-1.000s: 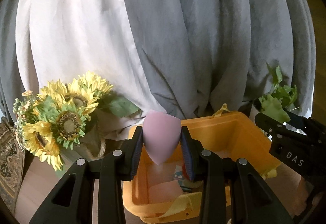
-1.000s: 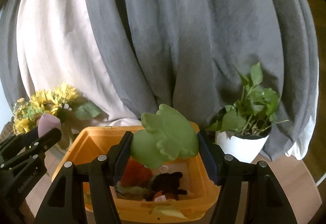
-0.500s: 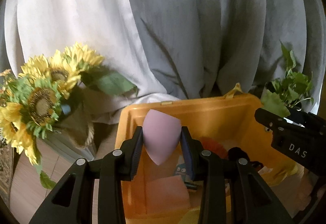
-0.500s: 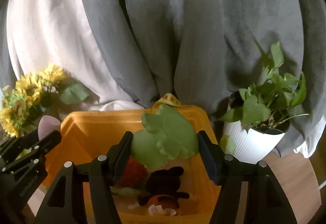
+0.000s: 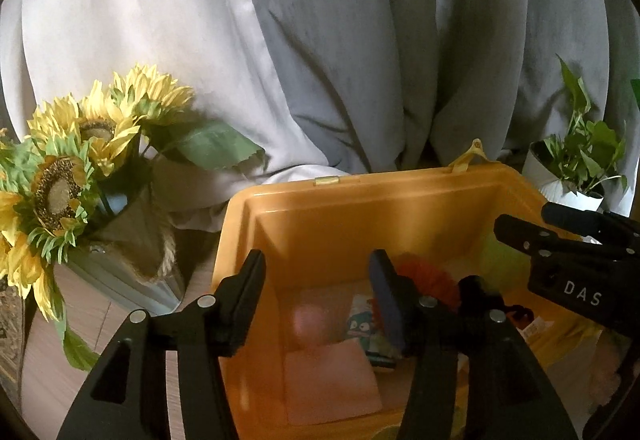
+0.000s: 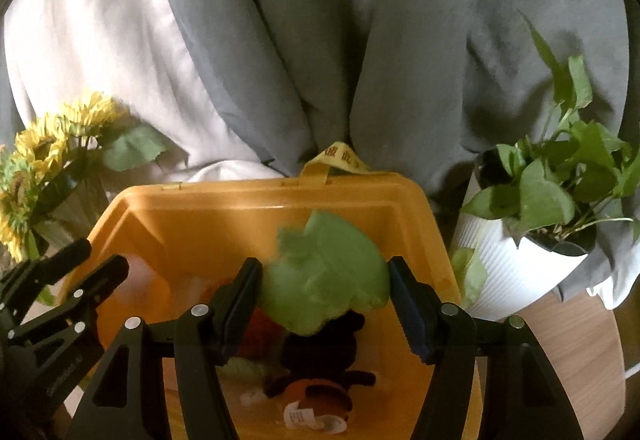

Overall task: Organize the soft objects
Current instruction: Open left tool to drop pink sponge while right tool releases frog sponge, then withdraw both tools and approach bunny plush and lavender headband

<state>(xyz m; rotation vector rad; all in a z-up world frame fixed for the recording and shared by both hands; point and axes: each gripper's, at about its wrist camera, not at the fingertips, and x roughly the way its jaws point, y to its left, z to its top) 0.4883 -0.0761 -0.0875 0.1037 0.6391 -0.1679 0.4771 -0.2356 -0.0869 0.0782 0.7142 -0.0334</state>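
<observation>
Curtains (image 5: 320,40) hanging grey-white behind orange bin (image 5: 360,200) on wood floor (image 6: 568,328) | left gripper (image 5: 316,280) just opening, empty | right gripper (image 6: 324,280) gripping green plush (image 6: 328,272).

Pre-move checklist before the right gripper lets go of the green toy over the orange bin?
1. Left gripper empty: ok, its jaws have just been opening and nothing sits between them.
2. Pink sponge inside the orange bin: ok, though blurred.
3. Green plush toy between the right gripper pads: ok; whether they still press cannot tell, toy is blurred.
4. Toy above the bin opening, inside the rim: ok.
5. Landing spot: not ok, black plush toy lies directly below.
6. Potted plant clear of the bin: ok.
</observation>
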